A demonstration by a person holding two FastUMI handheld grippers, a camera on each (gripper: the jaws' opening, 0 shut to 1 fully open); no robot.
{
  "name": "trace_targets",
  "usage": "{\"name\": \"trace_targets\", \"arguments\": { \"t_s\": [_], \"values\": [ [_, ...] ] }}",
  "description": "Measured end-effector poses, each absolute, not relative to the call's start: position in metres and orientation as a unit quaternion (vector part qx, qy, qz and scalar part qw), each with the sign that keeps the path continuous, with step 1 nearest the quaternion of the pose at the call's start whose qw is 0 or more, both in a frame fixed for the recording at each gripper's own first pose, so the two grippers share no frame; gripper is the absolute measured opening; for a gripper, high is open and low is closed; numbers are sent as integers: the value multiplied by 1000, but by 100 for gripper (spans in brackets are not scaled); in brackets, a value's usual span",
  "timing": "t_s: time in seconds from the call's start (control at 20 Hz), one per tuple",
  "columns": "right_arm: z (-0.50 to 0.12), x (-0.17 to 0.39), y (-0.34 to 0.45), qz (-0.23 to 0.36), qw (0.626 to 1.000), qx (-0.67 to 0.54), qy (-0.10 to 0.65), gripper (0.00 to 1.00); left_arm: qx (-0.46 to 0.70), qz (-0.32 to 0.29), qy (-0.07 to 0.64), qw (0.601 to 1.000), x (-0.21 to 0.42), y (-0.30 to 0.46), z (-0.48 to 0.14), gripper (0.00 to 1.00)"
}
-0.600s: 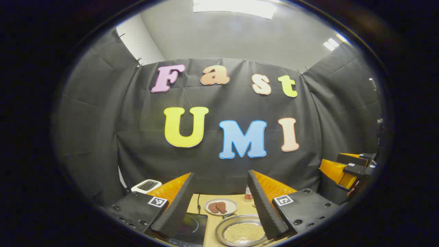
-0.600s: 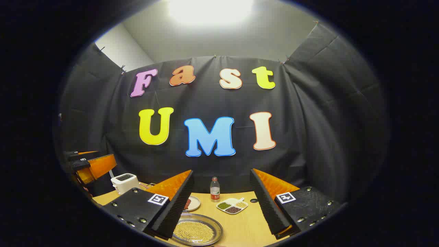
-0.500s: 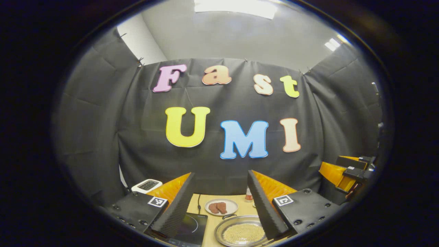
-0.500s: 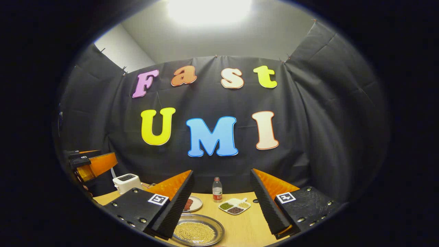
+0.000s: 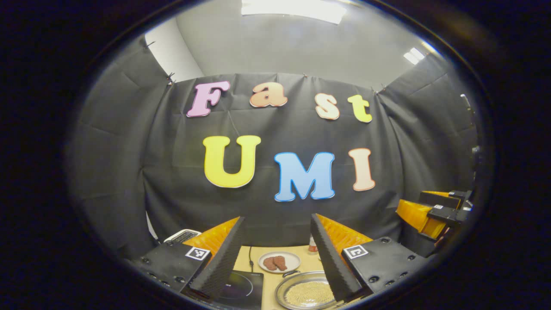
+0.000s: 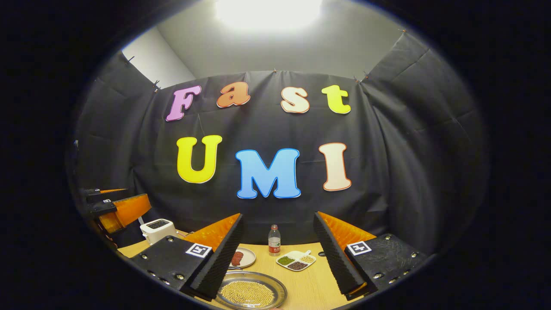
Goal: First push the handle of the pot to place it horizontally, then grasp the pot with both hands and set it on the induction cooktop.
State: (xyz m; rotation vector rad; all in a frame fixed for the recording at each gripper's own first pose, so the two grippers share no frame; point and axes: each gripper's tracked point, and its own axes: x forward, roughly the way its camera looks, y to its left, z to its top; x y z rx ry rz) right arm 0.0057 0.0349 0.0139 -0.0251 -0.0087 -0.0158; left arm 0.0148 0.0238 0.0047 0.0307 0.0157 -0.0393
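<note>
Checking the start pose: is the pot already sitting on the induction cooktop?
Apart. The left gripper view shows bare table between the pot and the induction cooktop.

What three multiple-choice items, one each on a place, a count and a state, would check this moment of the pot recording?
1. Where does the black induction cooktop lie in the left gripper view?
A. left of the round metal pot of yellow grains
B. behind the water bottle
C. on top of the white toaster

2. How many compartments does the white divided dish have?
A. two
B. three
C. five

3. How do the two grippers stand?
A. both shut on the pot
B. the left gripper and the right gripper both open, holding nothing
C. one shut on the plate of brown food

Key: 1 A, the cooktop sits at lower left beside the pot on the wooden table. 2 B, green, dark and pale fillings each have a section. 3 B, a wide gap shows between each pair of fingers, above the table.
</note>
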Motion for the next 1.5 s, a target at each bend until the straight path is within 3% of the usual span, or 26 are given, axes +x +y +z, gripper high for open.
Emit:
{"name": "trace_targets", "arguments": {
  "t_s": [0.45,1.0,1.1,1.15,1.25,1.35,1.4,1.45,1.5],
  "values": [
    [-11,8,63,3,999,-22,27,98,24,-41,0,999,19,38,4,97],
    [-119,-1,92,77,983,-37,165,98,17,-17,30,999,23,61,-23,97],
    [-142,-8,96,90,975,-35,198,94,16,-13,35,999,22,64,-27,96],
    [-153,-12,96,93,971,-35,216,91,16,-11,37,999,22,66,-27,96],
    [-172,-18,96,96,965,-30,243,65,9,-8,42,999,22,68,-31,97],
    [-190,-23,95,96,958,-23,270,47,9,-2,44,999,20,73,-33,96],
    [-195,-27,99,106,954,-21,279,39,9,1,44,999,21,75,-33,96],
    [-205,-26,96,104,952,-26,288,37,9,3,44,999,19,76,-32,96],
    [-211,-28,100,118,948,-26,296,20,9,5,45,999,18,77,-34,96]
  ]
}}
